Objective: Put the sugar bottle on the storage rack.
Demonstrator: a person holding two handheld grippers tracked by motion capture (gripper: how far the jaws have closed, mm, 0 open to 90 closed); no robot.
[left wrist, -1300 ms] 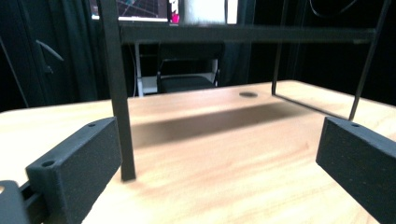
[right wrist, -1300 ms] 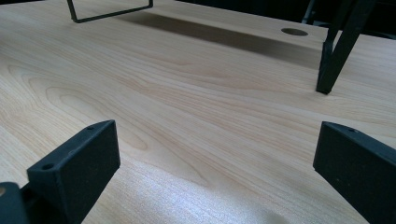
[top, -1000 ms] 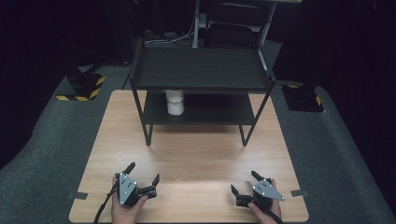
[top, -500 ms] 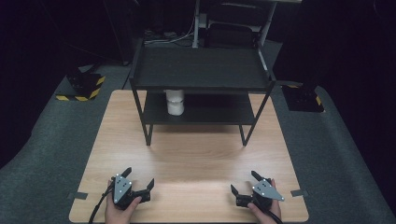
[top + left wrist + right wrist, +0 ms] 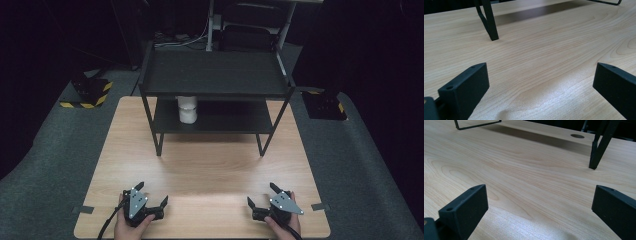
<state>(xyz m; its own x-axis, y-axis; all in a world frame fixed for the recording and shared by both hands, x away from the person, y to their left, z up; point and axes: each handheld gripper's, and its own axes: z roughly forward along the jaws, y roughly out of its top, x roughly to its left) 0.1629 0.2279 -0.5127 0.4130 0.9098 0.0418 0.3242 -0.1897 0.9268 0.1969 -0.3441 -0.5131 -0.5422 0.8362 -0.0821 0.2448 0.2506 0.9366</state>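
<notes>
Right now both sets of jaws are standing wide apart and holding nothing. The left gripper [image 5: 151, 197] and the right gripper [image 5: 260, 194] are resting low on the near edge of the wooden table [image 5: 215, 170], well apart from each other. I think the work is only starting. The nearest thing to pick up is the white cup [image 5: 187, 108], and it is sitting on the bottom level of the black shelf [image 5: 215, 75], far from both. Next, one gripper is going to need a long reach forward, under the top level, keeping its jaws wide.
</notes>
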